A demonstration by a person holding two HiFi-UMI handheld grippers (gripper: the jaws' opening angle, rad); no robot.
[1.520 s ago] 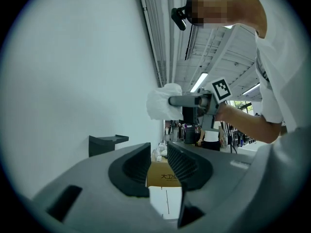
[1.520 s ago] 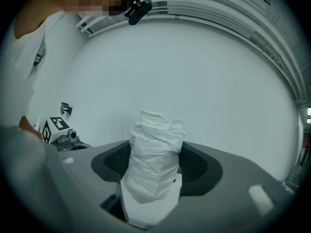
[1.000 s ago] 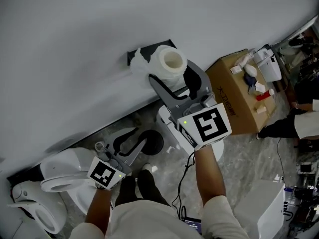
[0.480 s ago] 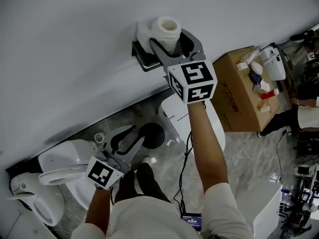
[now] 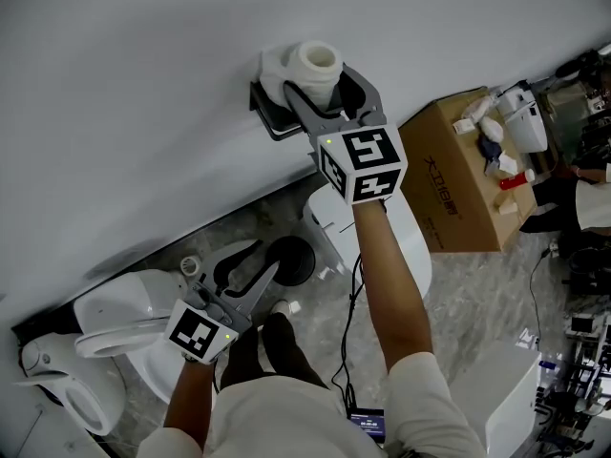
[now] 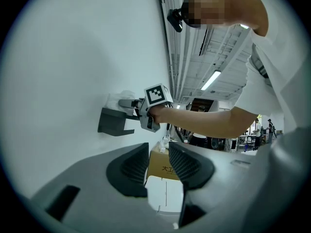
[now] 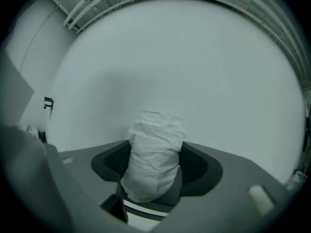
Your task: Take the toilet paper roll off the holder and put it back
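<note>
The right gripper [image 5: 323, 82] clasps the crinkled white toilet paper roll [image 5: 315, 57] at the dark grey wall-mounted holder [image 5: 270, 117]. The left gripper [image 5: 250, 267] hangs low, jaws apart and empty.

Raised the right gripper [image 5: 323, 86] toward the wall [image 5: 143, 65], toilet paper roll [image 5: 315, 63] clamped between its jaws. Now right at the holder [image 5: 270, 120], beside the jaw tips.

White toilet paper roll [image 5: 313, 63]; dark grey holder [image 5: 271, 117]; brown cardboard box [image 5: 460, 198].
</note>
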